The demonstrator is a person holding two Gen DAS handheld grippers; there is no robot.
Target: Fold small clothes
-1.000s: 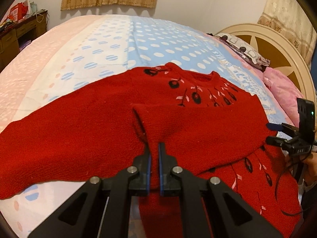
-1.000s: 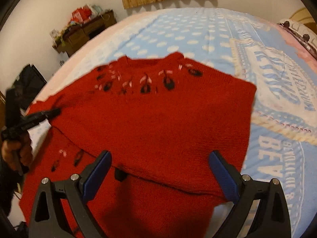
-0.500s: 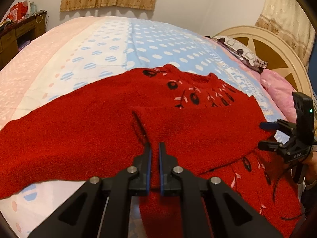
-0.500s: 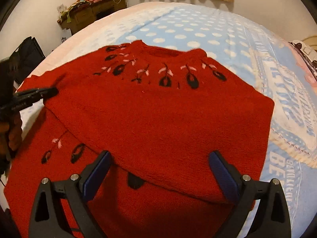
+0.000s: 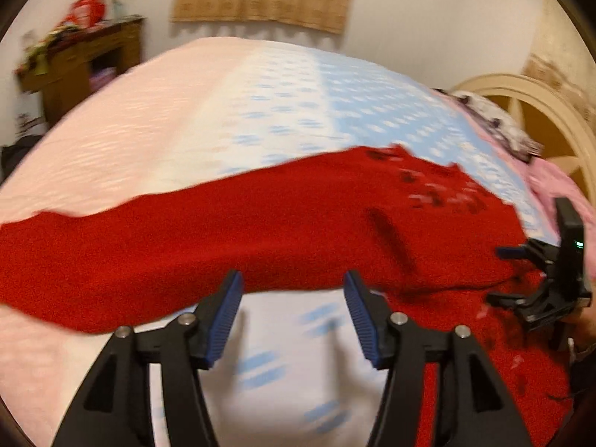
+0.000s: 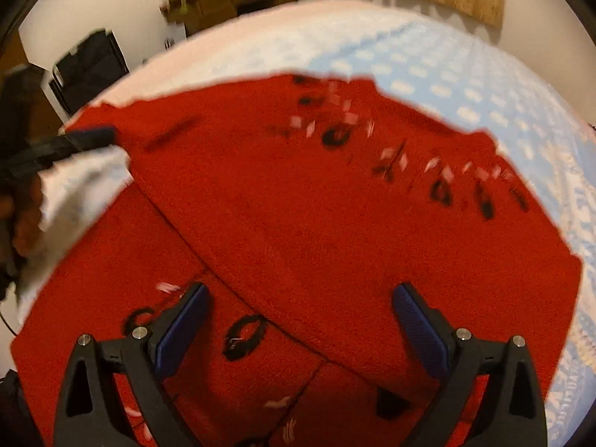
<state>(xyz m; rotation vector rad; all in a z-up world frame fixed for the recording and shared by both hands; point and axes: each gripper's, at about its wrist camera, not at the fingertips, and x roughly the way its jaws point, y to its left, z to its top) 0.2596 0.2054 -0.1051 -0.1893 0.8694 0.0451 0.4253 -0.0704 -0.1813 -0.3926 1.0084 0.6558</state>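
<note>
A red knitted sweater with dark flower patterns lies spread on the bed; its long sleeve stretches to the left. In the right wrist view the sweater fills the middle, with one part folded over the body. My left gripper is open and empty, just short of the sleeve's near edge. My right gripper is open and empty above the sweater's lower part. The right gripper also shows at the right edge of the left wrist view. The left gripper's finger shows at the sweater's left edge.
The bed cover is pink, white and blue with dots. A cream headboard and pillows stand at the right. A wooden dresser with clutter stands at the back left. A dark chair stands beside the bed.
My left gripper has opened and let go of the folded sleeve, and swung left over the bare cover. My right gripper has stayed open and moved closer over the sweater.
</note>
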